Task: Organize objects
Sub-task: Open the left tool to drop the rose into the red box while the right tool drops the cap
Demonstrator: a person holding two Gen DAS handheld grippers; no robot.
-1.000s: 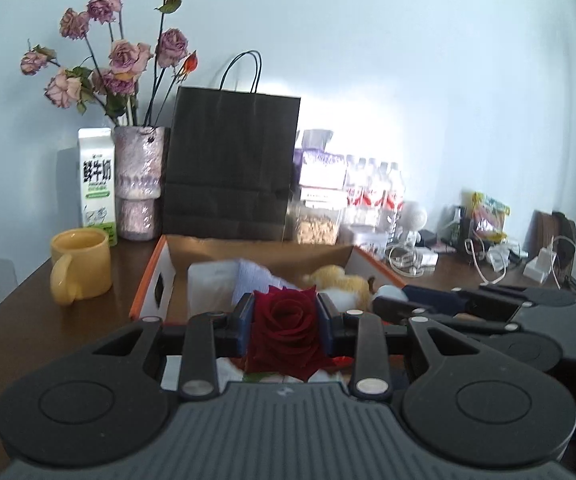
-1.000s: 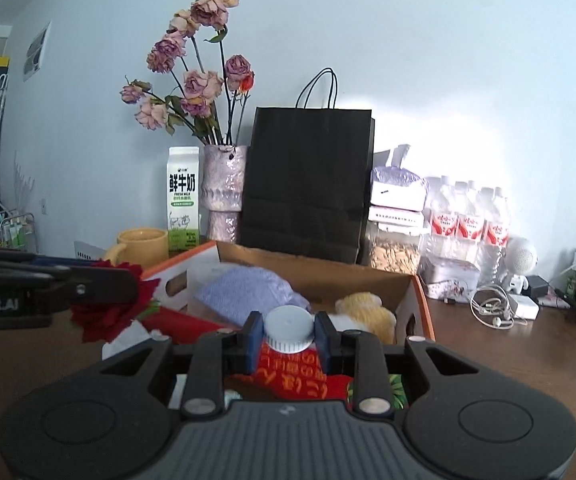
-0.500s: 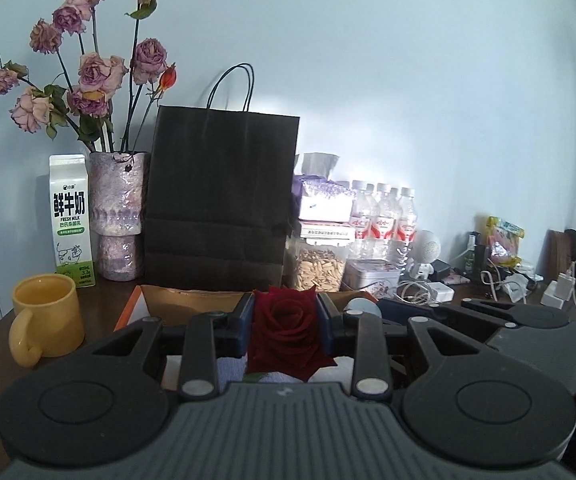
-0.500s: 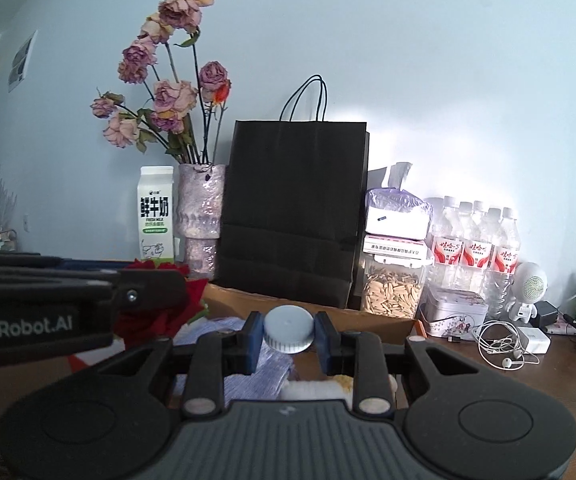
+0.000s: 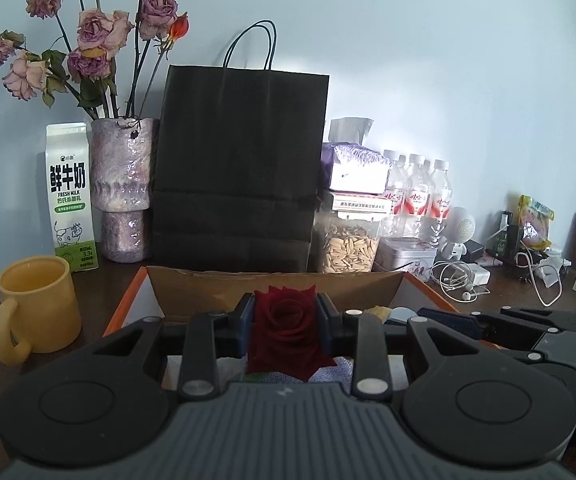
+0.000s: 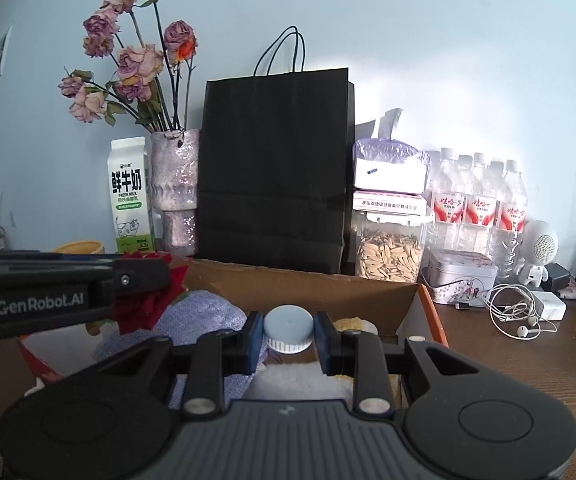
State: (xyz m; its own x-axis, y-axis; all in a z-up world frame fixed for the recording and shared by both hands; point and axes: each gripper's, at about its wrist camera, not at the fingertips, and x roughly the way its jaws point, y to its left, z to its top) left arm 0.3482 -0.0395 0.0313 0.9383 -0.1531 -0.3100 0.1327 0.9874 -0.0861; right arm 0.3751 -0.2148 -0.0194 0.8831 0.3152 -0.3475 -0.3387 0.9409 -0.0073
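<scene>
My left gripper (image 5: 286, 330) is shut on a dark red rose (image 5: 286, 336), held over the open cardboard box (image 5: 272, 286). In the right wrist view that same gripper (image 6: 148, 280) reaches in from the left with the rose (image 6: 150, 300). My right gripper (image 6: 288, 338) is shut on the white screw cap of a bottle (image 6: 288, 328), also above the box (image 6: 327, 292); the bottle's body is hidden below the jaws. A lilac cloth (image 6: 204, 320) and a yellow soft item (image 6: 353, 325) lie in the box. The right gripper (image 5: 447, 316) shows at the right of the left wrist view.
Behind the box stand a black paper bag (image 5: 240, 168), a vase of dried roses (image 5: 122, 184), a milk carton (image 5: 70, 196) and a yellow mug (image 5: 34, 308). To the right are a seed jar (image 6: 387, 252), water bottles (image 6: 475, 200), a tin (image 6: 459, 280), cables and earphones (image 6: 515, 312).
Both grippers have moved forward toward the back wall, keeping the rose and the bottle. The bag, vase and carton now look larger and nearer, and less of the box's inside shows.
</scene>
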